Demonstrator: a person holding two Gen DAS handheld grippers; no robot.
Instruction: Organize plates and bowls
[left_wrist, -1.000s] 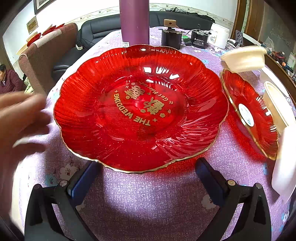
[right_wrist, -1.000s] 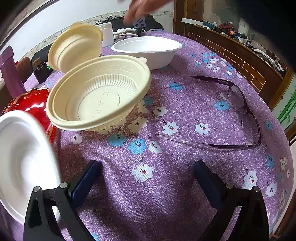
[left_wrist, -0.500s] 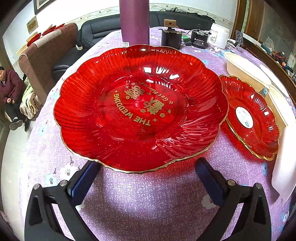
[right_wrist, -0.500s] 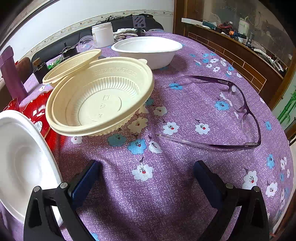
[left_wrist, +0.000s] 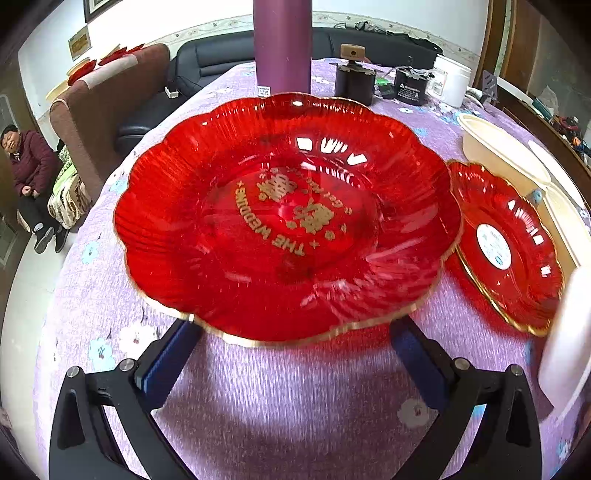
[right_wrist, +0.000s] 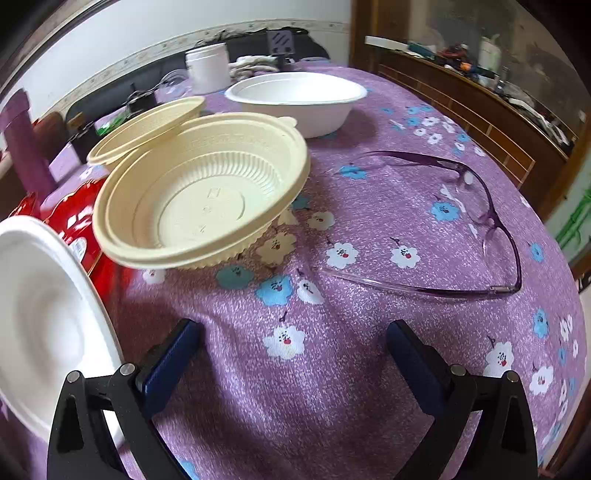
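Note:
A large red scalloped plate (left_wrist: 284, 218) with gold lettering lies on the purple flowered tablecloth, straight ahead of my open left gripper (left_wrist: 295, 354), whose fingers sit just short of its near rim. To its right lies a small red plate (left_wrist: 502, 243), partly under a cream bowl (left_wrist: 498, 151). In the right wrist view the cream bowl (right_wrist: 199, 199) rests tilted on the small red plate (right_wrist: 77, 225), with a second cream bowl (right_wrist: 147, 125) behind it and a white bowl (right_wrist: 295, 99) farther back. A white plate (right_wrist: 40, 325) lies at the left. My right gripper (right_wrist: 291, 354) is open over bare cloth.
Purple glasses (right_wrist: 476, 221) lie on the cloth at the right. A tall purple cylinder (left_wrist: 282, 44), dark small containers (left_wrist: 354, 81) and a white jar (left_wrist: 450, 85) stand at the far table edge. A person (left_wrist: 26, 173) sits beyond the table's left side, beside a chair (left_wrist: 103, 103).
A hand at the left and a hand holding a cream bowl have withdrawn; that bowl now lies flat behind the other. The small red plate has settled flat. Both grippers shifted slightly.

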